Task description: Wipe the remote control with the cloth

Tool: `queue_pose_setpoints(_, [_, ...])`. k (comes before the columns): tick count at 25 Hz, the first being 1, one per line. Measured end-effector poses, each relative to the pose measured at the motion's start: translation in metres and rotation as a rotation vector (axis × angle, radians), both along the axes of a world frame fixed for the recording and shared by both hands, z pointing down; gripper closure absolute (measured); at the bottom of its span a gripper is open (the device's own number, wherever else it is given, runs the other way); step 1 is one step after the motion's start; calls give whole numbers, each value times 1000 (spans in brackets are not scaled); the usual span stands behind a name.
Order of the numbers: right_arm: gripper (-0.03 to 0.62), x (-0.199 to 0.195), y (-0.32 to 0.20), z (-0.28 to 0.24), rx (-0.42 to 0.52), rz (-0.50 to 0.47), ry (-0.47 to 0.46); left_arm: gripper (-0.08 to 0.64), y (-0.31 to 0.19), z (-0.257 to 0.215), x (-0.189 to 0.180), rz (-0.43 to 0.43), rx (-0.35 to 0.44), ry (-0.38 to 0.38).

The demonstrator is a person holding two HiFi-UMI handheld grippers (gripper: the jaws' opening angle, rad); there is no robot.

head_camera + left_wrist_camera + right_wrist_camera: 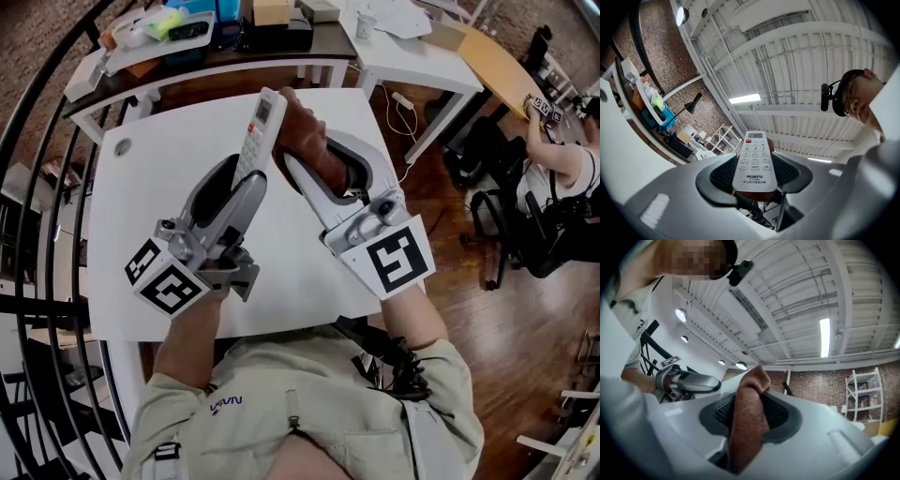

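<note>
My left gripper (246,176) is shut on a white remote control (260,129), which sticks up and forward out of its jaws above the white table (150,178). In the left gripper view the remote control (753,160) shows its button face, clamped between the black pads (722,176). A reddish-brown cloth (302,141) is bunched in my right gripper (314,173), which is shut on it. The cloth touches the remote's right side near its upper half. In the right gripper view the cloth (749,416) hangs folded between the jaws, and the left gripper (686,383) shows at the left.
A dark desk (187,42) crowded with boxes and a blue bin stands behind the table. A white desk (412,52) with a cable is at the back right. A seated person (562,178) is at the right edge. Black railings (37,234) curve along the left.
</note>
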State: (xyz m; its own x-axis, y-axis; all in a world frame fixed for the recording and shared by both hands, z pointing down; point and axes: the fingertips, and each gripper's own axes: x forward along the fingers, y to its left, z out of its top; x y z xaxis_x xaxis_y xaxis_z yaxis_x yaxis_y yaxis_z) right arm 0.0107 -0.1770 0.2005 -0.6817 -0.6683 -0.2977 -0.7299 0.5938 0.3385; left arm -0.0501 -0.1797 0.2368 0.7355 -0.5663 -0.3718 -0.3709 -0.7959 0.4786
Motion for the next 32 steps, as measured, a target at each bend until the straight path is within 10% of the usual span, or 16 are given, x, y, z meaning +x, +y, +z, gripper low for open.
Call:
queue_pose_setpoints(19, [465,-53,44,71,-19,-209,396,316,-8,-8,-23,40,-64,140])
queue_pose_setpoints(32, [465,9,-24,-13,23,61,103,316,4,-12,-10,141,-94,180])
